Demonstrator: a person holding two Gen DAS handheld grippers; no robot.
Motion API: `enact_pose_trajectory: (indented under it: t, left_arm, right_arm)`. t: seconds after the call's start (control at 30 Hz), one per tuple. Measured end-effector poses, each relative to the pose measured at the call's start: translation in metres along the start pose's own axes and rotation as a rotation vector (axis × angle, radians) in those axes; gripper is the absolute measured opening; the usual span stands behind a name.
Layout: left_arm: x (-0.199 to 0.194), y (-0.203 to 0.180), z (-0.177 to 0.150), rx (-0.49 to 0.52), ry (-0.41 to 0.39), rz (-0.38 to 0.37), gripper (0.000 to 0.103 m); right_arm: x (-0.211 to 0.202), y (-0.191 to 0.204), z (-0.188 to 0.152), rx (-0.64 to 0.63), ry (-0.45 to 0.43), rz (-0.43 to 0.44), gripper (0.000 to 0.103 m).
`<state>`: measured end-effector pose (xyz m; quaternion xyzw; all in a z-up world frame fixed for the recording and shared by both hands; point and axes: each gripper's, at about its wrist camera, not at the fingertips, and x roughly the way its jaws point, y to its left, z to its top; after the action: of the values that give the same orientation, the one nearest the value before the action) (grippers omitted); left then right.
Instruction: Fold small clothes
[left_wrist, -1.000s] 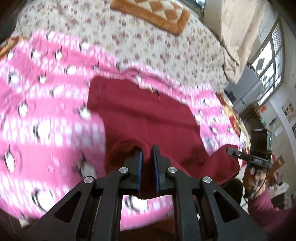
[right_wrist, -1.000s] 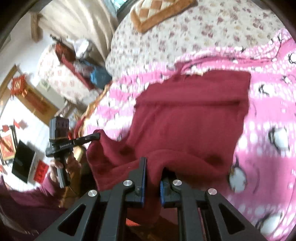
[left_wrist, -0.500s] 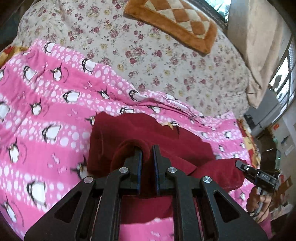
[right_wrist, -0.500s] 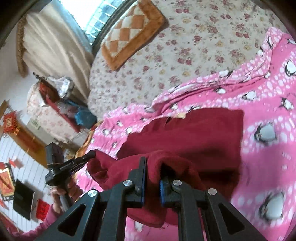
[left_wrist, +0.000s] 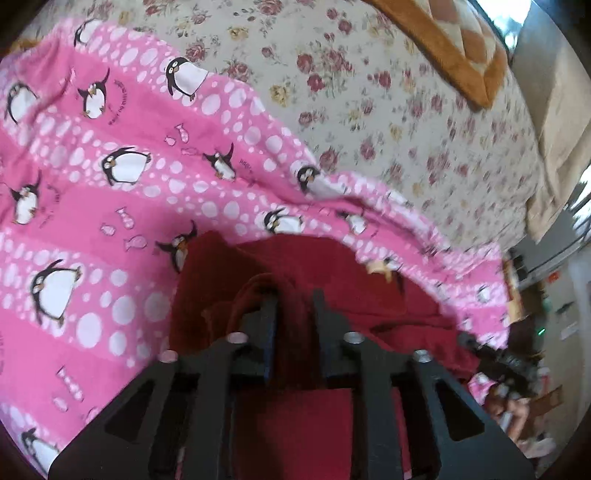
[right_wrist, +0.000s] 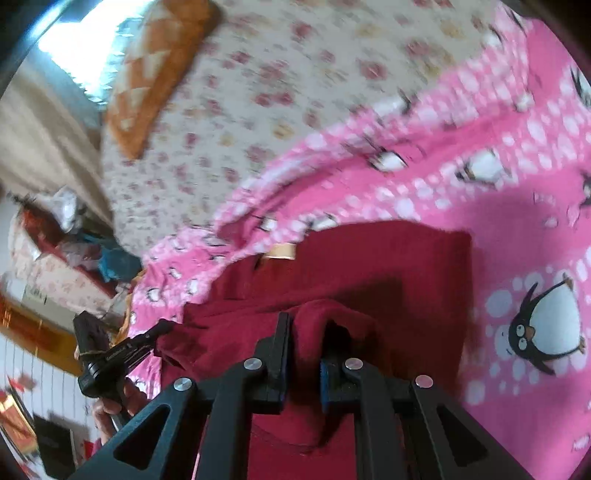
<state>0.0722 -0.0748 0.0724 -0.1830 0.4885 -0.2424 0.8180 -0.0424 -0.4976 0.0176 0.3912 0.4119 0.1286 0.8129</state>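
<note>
Fingers of the left gripper (left_wrist: 293, 295) and right gripper (right_wrist: 306, 321) are each clamped on a bunched edge of the dark red garment (right_wrist: 369, 266), carried over the part lying on the pink penguin blanket (left_wrist: 110, 192), so the fold's only halfway done, flattening still left.

No text, label, brand or number can be read with certainty. Small dark writing is printed on the pink penguin blanket (left_wrist: 122, 206) beside several penguins, toward ten o'clock in the left wrist view, but the letters are too small to be made out. A pale sewn label (right_wrist: 281, 252) is seen on the dark red garment (right_wrist: 369, 269); it appears blank.
</note>
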Motion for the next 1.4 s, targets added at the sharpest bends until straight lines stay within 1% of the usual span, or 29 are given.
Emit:
enact_pose_trajectory:
  t: [0.07, 0.1, 0.13, 0.17, 0.2, 0.23, 0.27, 0.33, 0.37, 0.43, 0.5, 0.53, 0.57, 0.63, 0.67, 0.7, 0.73, 0.77, 0.8, 0.83, 0.9, 1.03, 1.1, 1.13, 1.17, 1.27, 1.37, 1.4]
  left_arm:
    - [-0.007, 0.001, 0.006, -0.004, -0.015, -0.038, 0.037]
    - [-0.013, 0.001, 0.009, 0.007, -0.040, -0.033, 0.053]
    - [-0.017, -0.001, 0.012, 0.013, -0.067, -0.023, 0.061]
    - [-0.021, -0.002, 0.014, 0.015, -0.083, -0.022, 0.061]
    - [-0.024, -0.002, 0.016, 0.011, -0.082, -0.030, 0.061]
    - [-0.025, -0.001, 0.017, 0.005, -0.076, -0.037, 0.061]
    - [-0.028, -0.001, 0.017, 0.000, -0.071, -0.047, 0.061]
    - [-0.033, -0.004, 0.014, 0.016, -0.081, -0.050, 0.062]
    - [-0.035, -0.006, 0.011, 0.036, -0.086, -0.043, 0.062]
    - [-0.033, -0.012, 0.006, 0.072, -0.080, -0.032, 0.063]
    - [-0.022, -0.017, 0.003, 0.094, -0.052, -0.012, 0.063]
    - [-0.011, -0.021, 0.000, 0.104, -0.029, 0.016, 0.063]
    - [-0.001, -0.022, -0.001, 0.110, -0.006, 0.043, 0.063]
    - [0.019, -0.022, -0.003, 0.114, 0.041, 0.108, 0.063]
    - [0.031, -0.020, -0.003, 0.115, 0.062, 0.147, 0.063]
    - [0.038, -0.016, -0.002, 0.111, 0.069, 0.173, 0.063]
    - [0.044, -0.012, -0.002, 0.104, 0.071, 0.185, 0.063]
    - [0.049, -0.006, 0.000, 0.086, 0.074, 0.187, 0.063]
    - [0.051, -0.001, 0.001, 0.070, 0.076, 0.182, 0.063]
    - [0.051, 0.004, 0.002, 0.049, 0.072, 0.170, 0.063]
    - [0.043, 0.011, 0.003, 0.019, 0.063, 0.138, 0.063]
    - [0.008, 0.010, -0.008, 0.052, 0.054, 0.080, 0.063]
    - [-0.019, 0.011, -0.022, 0.084, 0.056, 0.036, 0.063]
    - [-0.032, 0.011, -0.031, 0.104, 0.065, 0.009, 0.063]
    - [-0.043, 0.011, -0.040, 0.123, 0.074, -0.011, 0.063]
    - [-0.073, 0.011, -0.073, 0.203, 0.107, -0.039, 0.063]
    - [-0.081, 0.008, -0.100, 0.239, 0.158, -0.084, 0.063]
    - [-0.079, 0.007, -0.110, 0.250, 0.193, -0.091, 0.063]
  right_arm:
    - [-0.008, -0.002, 0.002, -0.006, -0.021, 0.032, 0.015]
    - [-0.015, 0.000, 0.002, -0.023, -0.041, 0.055, 0.017]
    - [-0.021, 0.004, 0.002, -0.045, -0.052, 0.067, 0.026]
    - [-0.027, 0.007, 0.003, -0.068, -0.075, 0.062, 0.036]
    - [-0.035, 0.009, 0.004, -0.080, -0.110, 0.038, 0.058]
    - [-0.039, 0.010, 0.006, -0.079, -0.133, 0.028, 0.066]
    - [-0.047, 0.009, 0.008, -0.063, -0.154, 0.030, 0.066]
    - [-0.056, 0.009, 0.007, -0.043, -0.158, 0.062, 0.066]
    - [-0.061, 0.014, 0.003, -0.059, -0.162, 0.076, 0.066]
    - [-0.062, 0.029, -0.006, -0.137, -0.148, 0.058, 0.066]
    - [-0.051, 0.048, -0.014, -0.218, -0.112, 0.032, 0.066]
    - [-0.045, 0.052, -0.017, -0.238, -0.098, 0.025, 0.066]
    - [-0.030, 0.059, -0.016, -0.261, -0.073, 0.009, 0.066]
    - [-0.009, 0.060, -0.013, -0.264, -0.049, -0.044, 0.066]
    - [0.004, 0.059, -0.008, -0.259, -0.032, -0.089, 0.066]
    - [0.019, 0.055, 0.000, -0.250, -0.019, -0.149, 0.066]
    - [0.029, 0.051, 0.006, -0.244, -0.019, -0.196, 0.066]
    - [0.042, 0.042, 0.015, -0.228, -0.019, -0.271, 0.066]
    - [0.050, 0.034, 0.021, -0.212, -0.014, -0.311, 0.066]
    - [0.055, 0.029, 0.024, -0.201, -0.016, -0.319, 0.065]
    - [0.062, 0.019, 0.028, -0.190, -0.028, -0.306, 0.065]
    - [0.050, 0.028, 0.020, -0.206, -0.040, -0.297, 0.065]
    - [0.028, 0.035, 0.010, -0.186, -0.037, -0.246, 0.065]
    - [0.016, 0.038, 0.002, -0.184, -0.031, -0.207, 0.065]
    - [0.010, 0.041, -0.004, -0.188, -0.023, -0.193, 0.066]
    - [-0.020, 0.045, -0.033, -0.225, -0.004, -0.191, 0.066]
    - [-0.046, 0.042, -0.061, -0.244, 0.006, -0.188, 0.066]
    - [-0.054, 0.042, -0.072, -0.257, 0.007, -0.194, 0.066]
